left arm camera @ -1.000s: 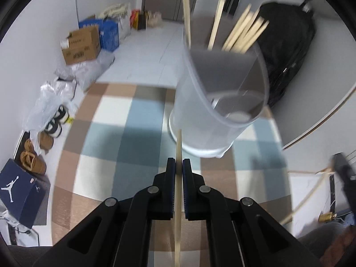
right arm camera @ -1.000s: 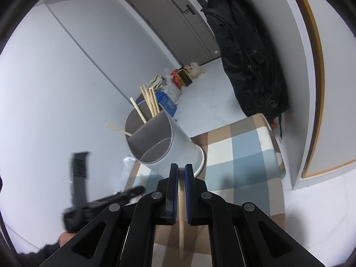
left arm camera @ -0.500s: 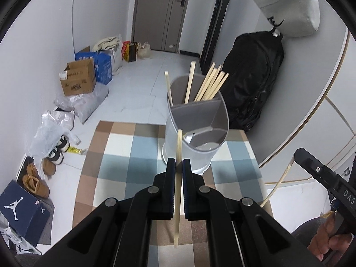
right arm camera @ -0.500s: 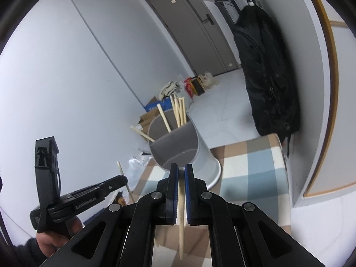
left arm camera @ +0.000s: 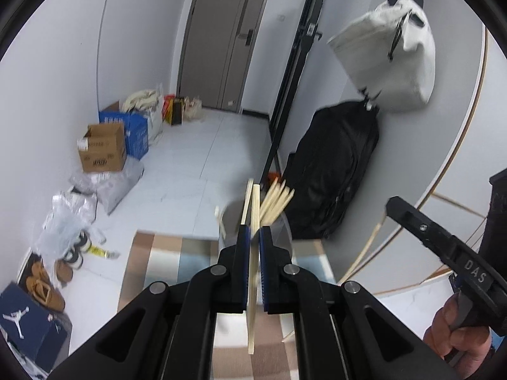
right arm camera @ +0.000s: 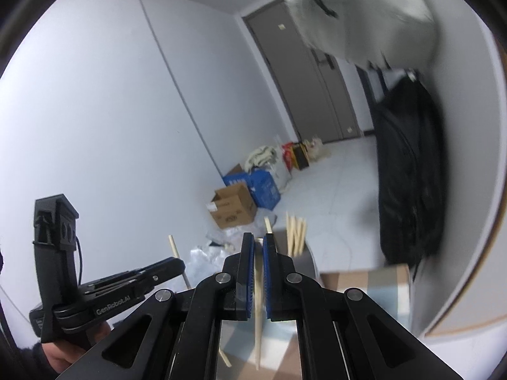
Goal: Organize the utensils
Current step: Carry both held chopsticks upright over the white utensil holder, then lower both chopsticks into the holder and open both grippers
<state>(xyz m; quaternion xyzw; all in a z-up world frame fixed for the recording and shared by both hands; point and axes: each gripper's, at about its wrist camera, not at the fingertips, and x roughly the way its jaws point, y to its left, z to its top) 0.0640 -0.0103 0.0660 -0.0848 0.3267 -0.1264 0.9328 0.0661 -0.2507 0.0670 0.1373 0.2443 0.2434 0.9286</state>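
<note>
A utensil holder [left arm camera: 282,224] with chopsticks [left arm camera: 275,198] standing in it sits on the table [left arm camera: 164,253], at its far edge. Beyond the table, a cardboard box [left arm camera: 103,152] stands on the floor [left arm camera: 202,155] by the left wall, and a backpack [left arm camera: 336,174] leans against the right wall under a hanging bag [left arm camera: 389,63].

Pale grey walls [left arm camera: 133,31] meet a light tiled floor [left arm camera: 202,158] leading to a grey door [left arm camera: 221,38]. Cardboard boxes [left arm camera: 103,152] and bags line the left wall; a black bag [left arm camera: 336,171] leans on the right wall beneath a hanging white bag [left arm camera: 389,60]. A checked rug [left arm camera: 158,262] lies nearest.
</note>
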